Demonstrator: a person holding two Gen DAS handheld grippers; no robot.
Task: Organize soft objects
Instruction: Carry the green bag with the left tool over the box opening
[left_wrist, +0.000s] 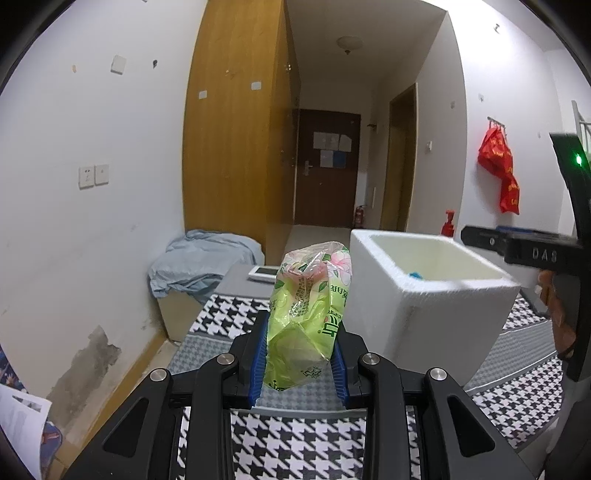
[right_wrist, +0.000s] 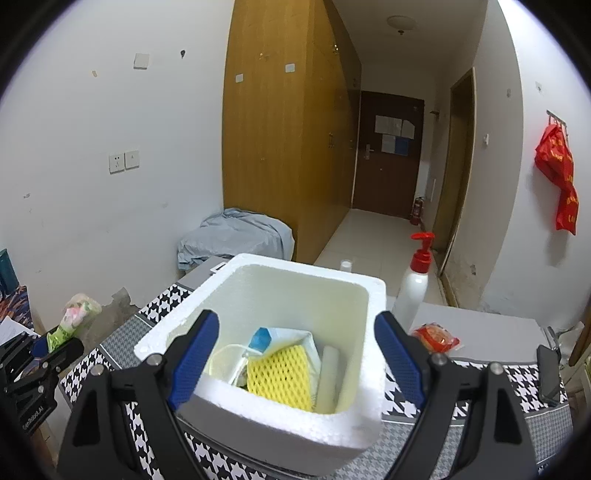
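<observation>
While left gripper (left_wrist: 300, 356) clamps green tissue pack (left_wrist: 308, 314), right gripper (right_wrist: 295, 363) gapes empty over foam box (right_wrist: 258, 417).

Home bedroom: wooden wardrobe (right_wrist: 288, 129), entrance door (right_wrist: 388, 151).

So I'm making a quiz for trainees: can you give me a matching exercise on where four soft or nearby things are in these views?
Things:
1. green plastic bag
2. yellow foam net
3. red snack packet
4. pump bottle

Places:
A. lying inside the white foam box
B. standing to the right of the box
C. clamped in the left gripper
D. lying on the grey surface to the right of the box

Pairs: 1-C, 2-A, 3-D, 4-B
</observation>
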